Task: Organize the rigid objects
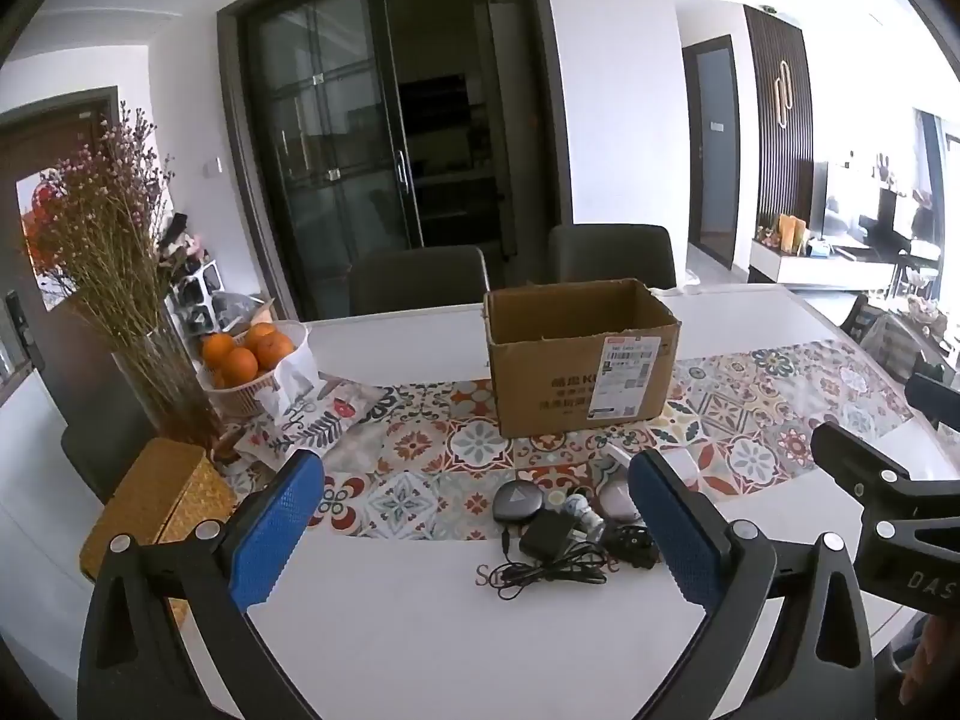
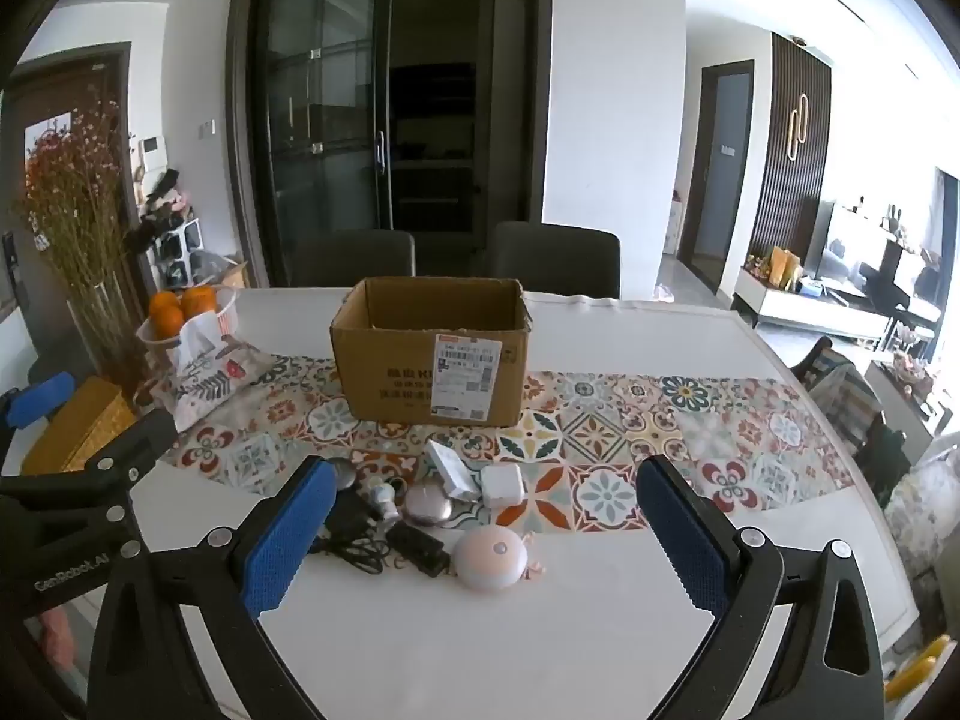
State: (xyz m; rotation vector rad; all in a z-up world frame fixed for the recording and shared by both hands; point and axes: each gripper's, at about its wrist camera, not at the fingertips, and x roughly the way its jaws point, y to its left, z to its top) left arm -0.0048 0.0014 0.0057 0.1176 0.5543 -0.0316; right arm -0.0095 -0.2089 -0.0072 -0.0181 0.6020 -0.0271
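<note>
An open cardboard box point(image 1: 579, 354) point(image 2: 429, 348) stands on the patterned table runner point(image 2: 600, 438). In front of it lies a cluster of small items: a black charger with cable point(image 1: 549, 546) point(image 2: 354, 531), a dark round puck point(image 1: 519, 498), a small bulb point(image 1: 582, 513) point(image 2: 384, 495), a pink round device point(image 2: 489, 558), a silver round case point(image 2: 427, 507), a white square adapter point(image 2: 503, 485) and a white flat box point(image 2: 450, 468). My left gripper point(image 1: 477, 531) hovers open short of the cluster. My right gripper point(image 2: 486, 531) is open too, nothing between its pads.
At the left stand a vase of dried flowers point(image 1: 129, 276), a basket of oranges point(image 1: 252, 360) point(image 2: 180, 312), a patterned tissue pouch point(image 1: 312, 414) and a gold woven box point(image 1: 156, 504). Two dark chairs point(image 1: 420, 276) sit behind the white table point(image 2: 480, 630).
</note>
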